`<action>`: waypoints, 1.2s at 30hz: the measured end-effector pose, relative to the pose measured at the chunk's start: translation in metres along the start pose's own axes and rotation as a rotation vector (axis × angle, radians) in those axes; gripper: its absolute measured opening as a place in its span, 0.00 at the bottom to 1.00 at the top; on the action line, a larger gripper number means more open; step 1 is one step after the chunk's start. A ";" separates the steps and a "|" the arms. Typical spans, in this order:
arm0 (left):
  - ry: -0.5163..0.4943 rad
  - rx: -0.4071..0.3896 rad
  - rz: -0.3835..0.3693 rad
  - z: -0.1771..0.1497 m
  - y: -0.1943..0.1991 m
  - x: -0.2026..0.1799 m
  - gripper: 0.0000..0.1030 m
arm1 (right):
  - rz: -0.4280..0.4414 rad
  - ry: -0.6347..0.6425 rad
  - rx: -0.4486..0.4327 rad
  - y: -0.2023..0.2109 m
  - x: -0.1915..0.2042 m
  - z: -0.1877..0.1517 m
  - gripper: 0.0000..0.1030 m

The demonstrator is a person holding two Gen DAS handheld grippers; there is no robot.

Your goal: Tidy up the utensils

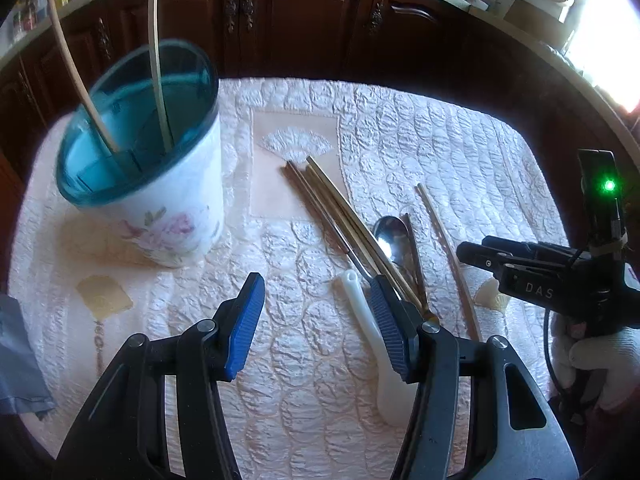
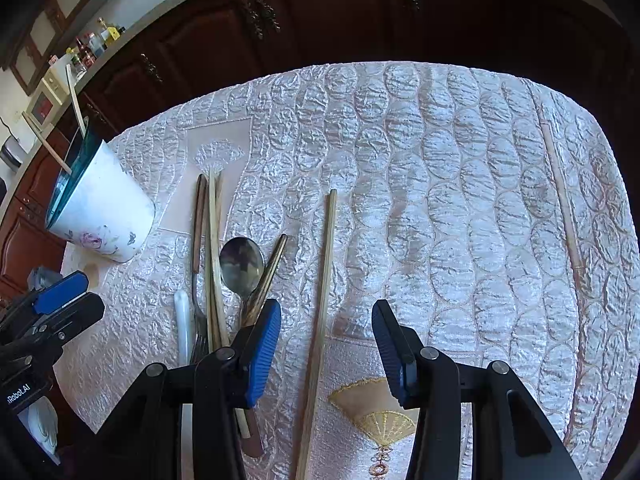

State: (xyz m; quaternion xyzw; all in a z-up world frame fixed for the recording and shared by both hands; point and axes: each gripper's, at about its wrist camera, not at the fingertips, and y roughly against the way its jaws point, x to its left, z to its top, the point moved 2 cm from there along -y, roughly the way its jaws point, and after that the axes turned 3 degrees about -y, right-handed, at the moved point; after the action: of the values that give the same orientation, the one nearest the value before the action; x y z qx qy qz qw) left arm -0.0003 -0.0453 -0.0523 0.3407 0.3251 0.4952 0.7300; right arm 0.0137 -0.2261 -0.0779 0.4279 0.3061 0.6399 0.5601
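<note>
Both tools — left tool [image 1: 316, 326], right tool [image 2: 326, 354] — gaping, empty; white spoon [image 1: 372, 340] bowl half hidden behind pad.

On the tablecloth [image 2: 440, 160], the cup [image 2: 104, 216] is standing at ten o'clock, holding two chopsticks [image 1: 158, 60]. The spoon [image 2: 241, 264] is lying among bundled utensils at seven o'clock, a single chopstick [image 2: 322, 300] lying just beside them toward six; another stick [image 2: 564, 200] is lying well apart at three o'clock.

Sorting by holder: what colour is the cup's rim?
Teal on the cup's rim, clearest from the left wrist.
</note>
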 end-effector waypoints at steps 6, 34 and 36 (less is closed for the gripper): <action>0.040 0.067 -0.076 -0.006 -0.020 0.005 0.53 | 0.012 -0.011 0.014 -0.005 -0.007 0.005 0.44; -0.051 0.160 -0.128 -0.002 -0.076 -0.019 0.06 | 0.038 0.028 0.045 -0.069 -0.005 0.064 0.06; -0.050 0.147 -0.128 -0.001 -0.070 -0.016 0.06 | 0.052 0.023 0.022 -0.060 -0.005 0.062 0.05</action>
State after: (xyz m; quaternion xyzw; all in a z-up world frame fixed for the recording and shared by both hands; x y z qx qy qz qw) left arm 0.0292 -0.0801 -0.1080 0.3842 0.3637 0.4136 0.7410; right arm 0.0958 -0.2255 -0.1033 0.4345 0.3082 0.6558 0.5349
